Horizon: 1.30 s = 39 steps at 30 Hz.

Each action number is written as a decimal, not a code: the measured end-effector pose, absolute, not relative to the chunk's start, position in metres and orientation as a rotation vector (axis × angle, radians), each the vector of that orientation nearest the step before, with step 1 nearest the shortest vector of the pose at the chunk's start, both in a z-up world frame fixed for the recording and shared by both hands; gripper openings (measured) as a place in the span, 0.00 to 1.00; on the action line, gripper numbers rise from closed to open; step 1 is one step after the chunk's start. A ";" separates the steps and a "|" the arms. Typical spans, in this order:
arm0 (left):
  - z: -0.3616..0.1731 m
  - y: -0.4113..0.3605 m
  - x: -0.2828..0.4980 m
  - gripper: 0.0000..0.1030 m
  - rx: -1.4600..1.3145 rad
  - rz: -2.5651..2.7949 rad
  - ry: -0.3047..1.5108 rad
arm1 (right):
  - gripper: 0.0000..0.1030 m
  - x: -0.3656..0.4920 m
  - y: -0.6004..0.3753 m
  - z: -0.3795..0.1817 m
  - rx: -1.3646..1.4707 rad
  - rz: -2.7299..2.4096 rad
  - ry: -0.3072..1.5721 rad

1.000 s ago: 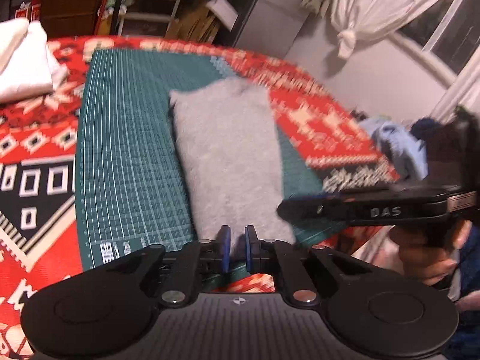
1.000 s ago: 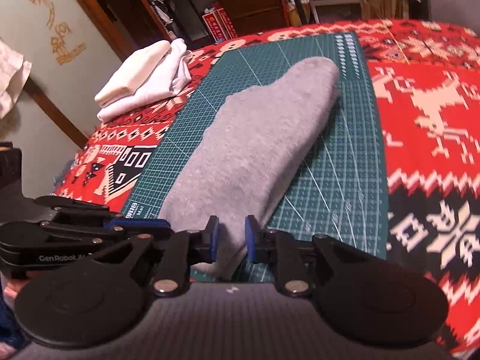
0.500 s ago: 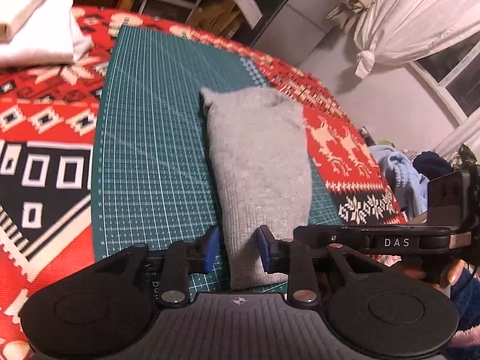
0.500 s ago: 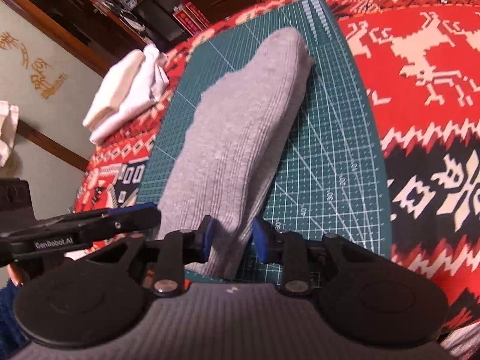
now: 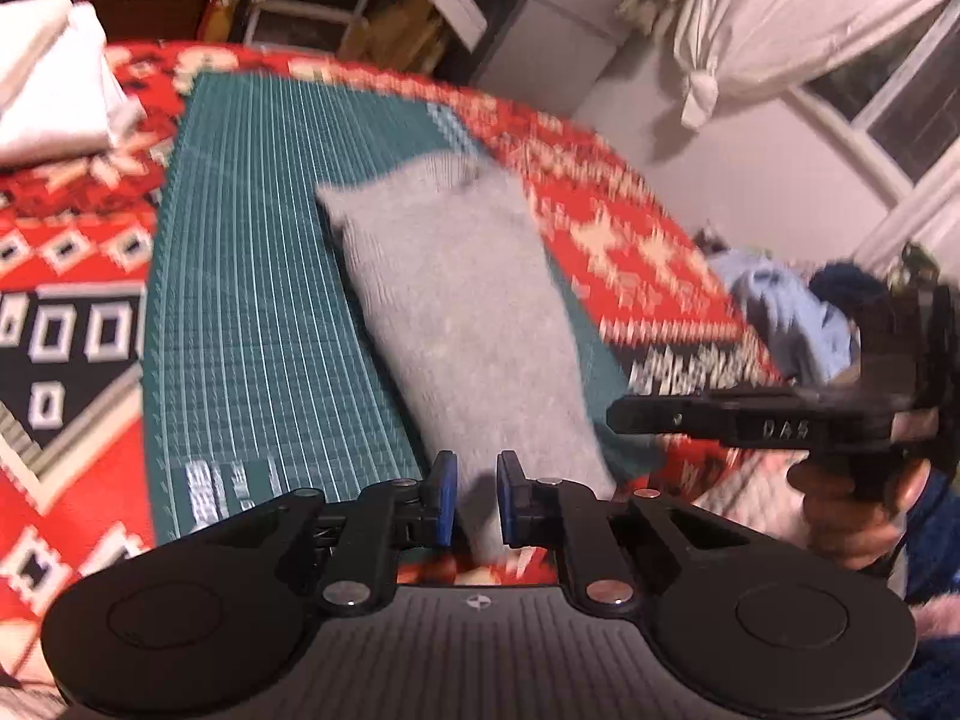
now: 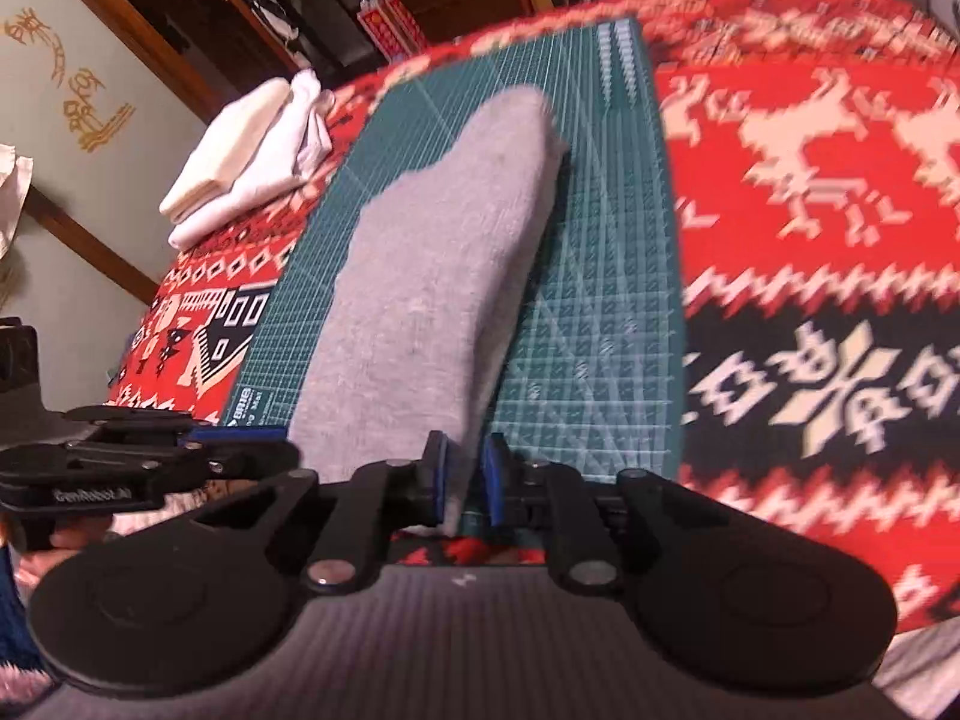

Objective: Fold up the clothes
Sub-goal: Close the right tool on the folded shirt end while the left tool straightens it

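Take the green cutting mat as your landmark; it lies on the red patterned blanket. Off the mat's far left corner sits a stack of folded white cloth, on the blanket and clear of the mat.

On the mat itself lies the grey garment, folded into one long narrow strip that runs from the mat's far end down to its near edge, lying toward the mat's right side in the left wrist view. Its near end hangs just over the mat's near edge.

Your left gripper is at that near edge, on the strip's left corner. Its blue pads sit close on either side of the grey cloth, which rises between them; the picture is blurred, so you cannot tell whether they truly pinch it.

Your right gripper is at the same edge, on the strip's right corner. A fold of the grey cloth stands between its blue pads, which are drawn in against it, so it is gripping the garment.

Off the mat's right side, beyond the blanket, a heap of blue clothes shows.
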<state>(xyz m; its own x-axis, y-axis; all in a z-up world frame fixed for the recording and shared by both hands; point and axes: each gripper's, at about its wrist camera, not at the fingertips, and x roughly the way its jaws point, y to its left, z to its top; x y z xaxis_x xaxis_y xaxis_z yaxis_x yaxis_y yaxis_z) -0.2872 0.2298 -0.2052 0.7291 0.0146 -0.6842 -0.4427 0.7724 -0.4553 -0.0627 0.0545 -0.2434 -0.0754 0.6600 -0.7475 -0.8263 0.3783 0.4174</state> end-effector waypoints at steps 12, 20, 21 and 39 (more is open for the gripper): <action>-0.227 0.240 -0.227 0.11 -0.591 0.286 0.761 | 0.17 -0.084 0.115 -0.227 -0.293 1.289 0.836; -0.221 0.243 -0.246 0.08 -0.620 0.288 0.725 | 0.18 -0.069 0.104 -0.247 -0.237 1.263 0.892; -0.216 0.243 -0.250 0.08 -0.627 0.283 0.712 | 0.19 -0.069 0.103 -0.243 -0.232 1.258 0.900; -0.230 0.215 -0.249 0.06 -0.605 0.204 0.769 | 0.20 -0.093 0.065 -0.243 -0.341 1.346 0.931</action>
